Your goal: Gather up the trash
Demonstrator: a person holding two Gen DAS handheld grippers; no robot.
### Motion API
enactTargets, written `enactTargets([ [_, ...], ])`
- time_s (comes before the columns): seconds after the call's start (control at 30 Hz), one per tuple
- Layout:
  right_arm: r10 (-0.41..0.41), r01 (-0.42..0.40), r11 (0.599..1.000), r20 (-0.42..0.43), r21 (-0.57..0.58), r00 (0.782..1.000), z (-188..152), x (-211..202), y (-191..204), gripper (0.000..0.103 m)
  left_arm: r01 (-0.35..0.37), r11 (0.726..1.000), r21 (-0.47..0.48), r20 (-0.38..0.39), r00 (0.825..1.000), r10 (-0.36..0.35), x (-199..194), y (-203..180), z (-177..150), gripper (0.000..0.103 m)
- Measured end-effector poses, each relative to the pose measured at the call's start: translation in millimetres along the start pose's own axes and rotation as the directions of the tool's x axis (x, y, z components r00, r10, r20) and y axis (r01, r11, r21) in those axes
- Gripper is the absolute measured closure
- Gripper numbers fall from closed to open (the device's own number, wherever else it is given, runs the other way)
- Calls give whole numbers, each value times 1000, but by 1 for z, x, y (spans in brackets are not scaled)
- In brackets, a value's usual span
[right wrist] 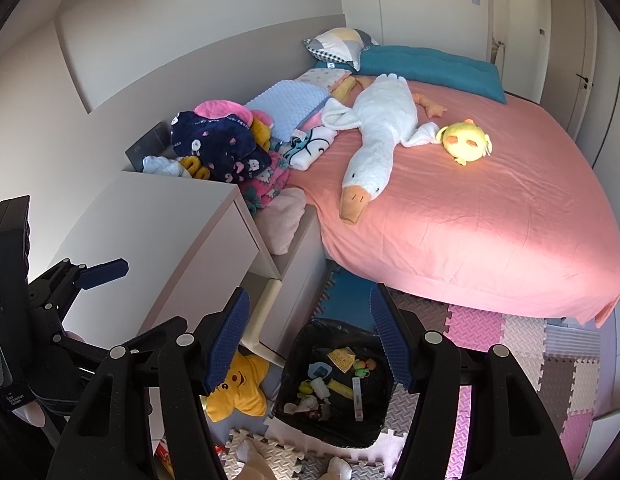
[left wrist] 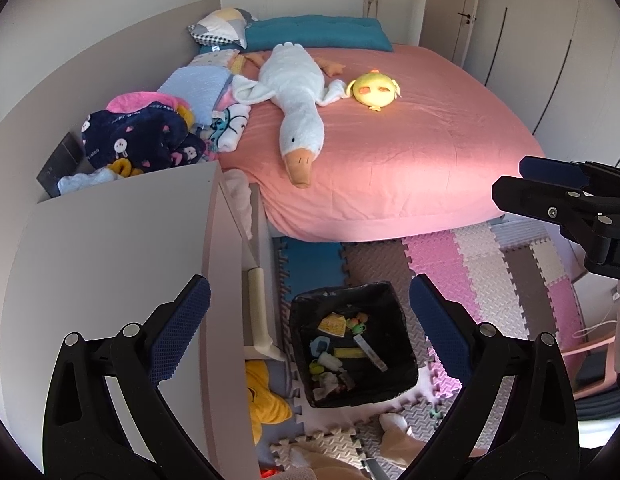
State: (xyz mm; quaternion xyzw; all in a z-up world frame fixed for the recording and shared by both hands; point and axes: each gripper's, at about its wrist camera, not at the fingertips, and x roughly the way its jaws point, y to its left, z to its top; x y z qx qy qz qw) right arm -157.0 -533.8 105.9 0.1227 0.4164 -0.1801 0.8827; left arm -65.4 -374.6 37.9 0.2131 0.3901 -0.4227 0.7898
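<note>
A black-lined trash bin (left wrist: 402, 376) stands on the foam floor mat below the bed; it also shows in the right wrist view (right wrist: 384, 424). Inside lie several small bits of trash: a yellow wrapper (left wrist: 333, 325), a white strip (left wrist: 372, 354) and small coloured pieces. My left gripper (left wrist: 310, 320) is open and empty, held high above the bin. My right gripper (right wrist: 310, 340) is open and empty, also above the bin. The right gripper shows at the right edge of the left wrist view (left wrist: 550, 184). The left gripper shows at the left of the right wrist view (right wrist: 98, 270).
A pink bed (left wrist: 390, 152) carries a white goose plush (left wrist: 294, 96) and a yellow chick plush (left wrist: 374, 88). A white cabinet (left wrist: 122, 240) stands left, clothes (left wrist: 142, 136) heaped behind it. A yellow star pillow (right wrist: 240, 392) lies on the floor. Foam mat tiles (left wrist: 490, 272) cover the floor.
</note>
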Motion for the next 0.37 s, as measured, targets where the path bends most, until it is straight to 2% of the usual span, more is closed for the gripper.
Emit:
enactTargets([
  [0.37, 2, -2, 1000, -2, 0, 1000, -1, 1, -2, 39, -10, 1000, -27, -16, 1000, 10, 2, 4, 3, 7],
])
